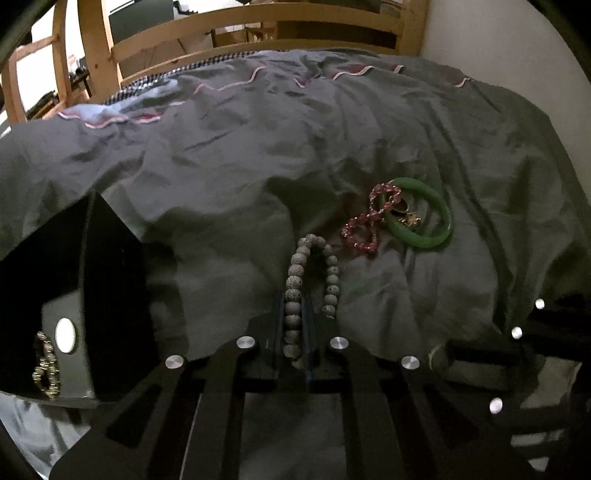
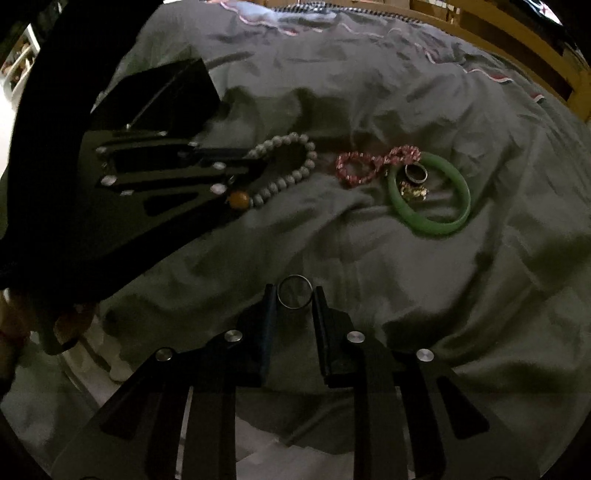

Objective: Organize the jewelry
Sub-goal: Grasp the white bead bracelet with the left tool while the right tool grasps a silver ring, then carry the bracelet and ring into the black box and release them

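Note:
My left gripper (image 1: pixel 295 306) is shut on a grey bead bracelet (image 1: pixel 300 273), which loops forward over the grey bedspread; it also shows in the right wrist view (image 2: pixel 291 162) with an amber bead (image 2: pixel 238 199). My right gripper (image 2: pixel 294 295) is shut on a silver ring (image 2: pixel 294 292) held between its fingertips. A pink bead bracelet (image 1: pixel 364 221) (image 2: pixel 369 164) lies beside a green bangle (image 1: pixel 424 218) (image 2: pixel 430 199). Inside the bangle lie a ring (image 2: pixel 415 173) and a small gold piece (image 2: pixel 415 192). An open black jewelry box (image 1: pixel 74 295) (image 2: pixel 166 99) stands at the left, holding a gold chain (image 1: pixel 46 365).
The grey bedspread (image 1: pixel 258 166) is wrinkled. A wooden bed frame (image 1: pixel 240 29) runs along the far side, with a white wall (image 1: pixel 498 37) to the right. The left gripper's body (image 2: pixel 147 177) fills the left of the right wrist view.

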The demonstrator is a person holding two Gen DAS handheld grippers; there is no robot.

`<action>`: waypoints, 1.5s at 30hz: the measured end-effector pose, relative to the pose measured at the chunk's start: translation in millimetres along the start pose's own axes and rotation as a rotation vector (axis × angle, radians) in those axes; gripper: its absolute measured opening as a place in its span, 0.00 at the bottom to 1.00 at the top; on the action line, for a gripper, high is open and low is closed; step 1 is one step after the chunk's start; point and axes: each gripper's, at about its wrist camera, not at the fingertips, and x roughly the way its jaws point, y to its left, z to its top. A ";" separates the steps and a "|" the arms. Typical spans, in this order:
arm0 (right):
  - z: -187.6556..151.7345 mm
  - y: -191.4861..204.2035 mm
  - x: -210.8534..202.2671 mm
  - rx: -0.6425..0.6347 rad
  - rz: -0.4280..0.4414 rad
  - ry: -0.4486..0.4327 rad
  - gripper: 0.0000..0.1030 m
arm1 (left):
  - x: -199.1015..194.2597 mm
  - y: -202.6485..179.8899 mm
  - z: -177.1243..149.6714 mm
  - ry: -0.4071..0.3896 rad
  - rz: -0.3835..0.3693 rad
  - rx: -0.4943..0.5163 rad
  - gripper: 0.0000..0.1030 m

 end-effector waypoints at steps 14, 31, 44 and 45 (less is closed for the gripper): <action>7.0 -10.1 -10.3 0.044 -0.017 -0.101 0.20 | -36.2 10.3 11.5 -0.055 -0.079 -0.048 0.08; 15.9 -1.4 -37.4 0.017 -0.057 -0.226 0.20 | -97.1 24.5 23.3 -0.098 0.008 -0.061 0.08; 45.0 43.3 -52.3 -0.057 -0.033 -0.284 0.20 | -118.6 65.1 28.2 -0.093 0.082 -0.130 0.08; 48.2 48.1 -52.6 -0.064 -0.028 -0.289 0.20 | -120.4 71.0 28.6 -0.095 0.089 -0.144 0.08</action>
